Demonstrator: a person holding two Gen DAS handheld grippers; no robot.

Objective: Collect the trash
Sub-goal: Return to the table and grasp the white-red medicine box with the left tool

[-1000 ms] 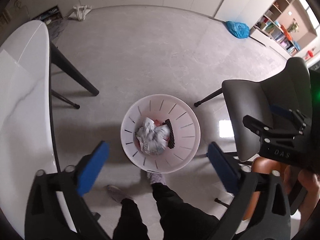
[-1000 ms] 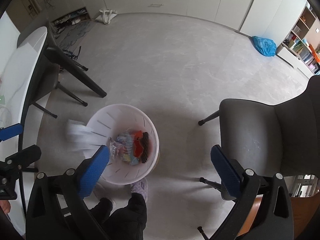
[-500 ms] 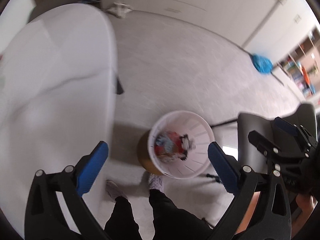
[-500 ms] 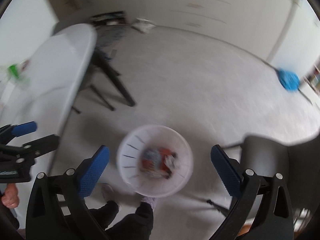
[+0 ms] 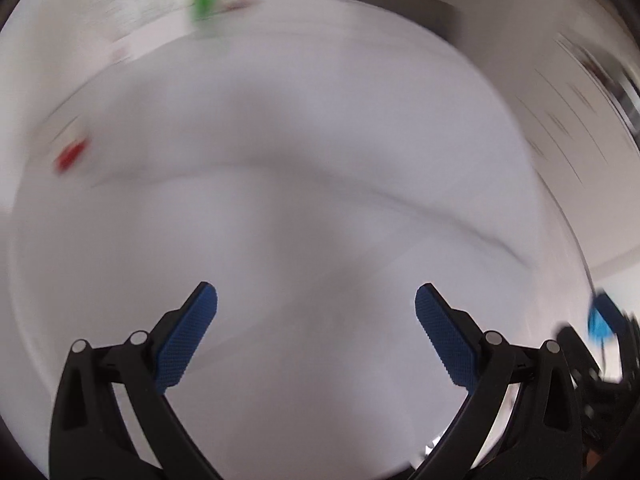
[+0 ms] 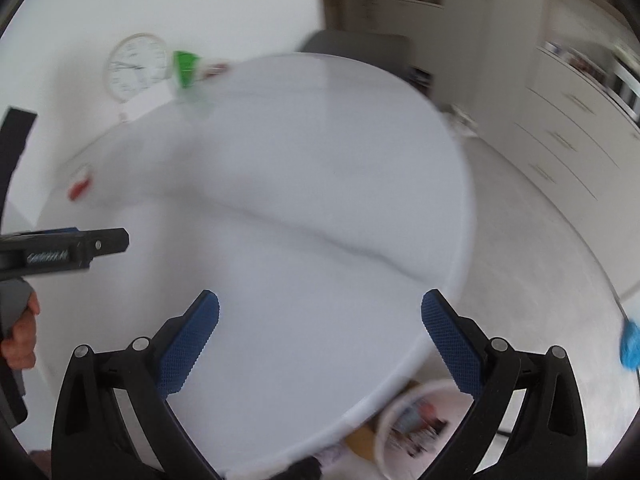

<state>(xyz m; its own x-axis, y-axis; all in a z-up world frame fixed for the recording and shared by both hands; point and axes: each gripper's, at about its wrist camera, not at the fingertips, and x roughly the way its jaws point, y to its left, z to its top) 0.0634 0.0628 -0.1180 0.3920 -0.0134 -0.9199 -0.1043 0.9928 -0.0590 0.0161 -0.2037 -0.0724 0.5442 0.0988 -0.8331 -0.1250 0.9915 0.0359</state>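
Below table edge [image 6: 460, 240], right view only: bin [image 6: 416, 428].

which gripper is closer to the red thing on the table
Left, most likely. The left gripper reaches in on the red item's side of the table; the right gripper hangs open nearer the table's edge, farther away.
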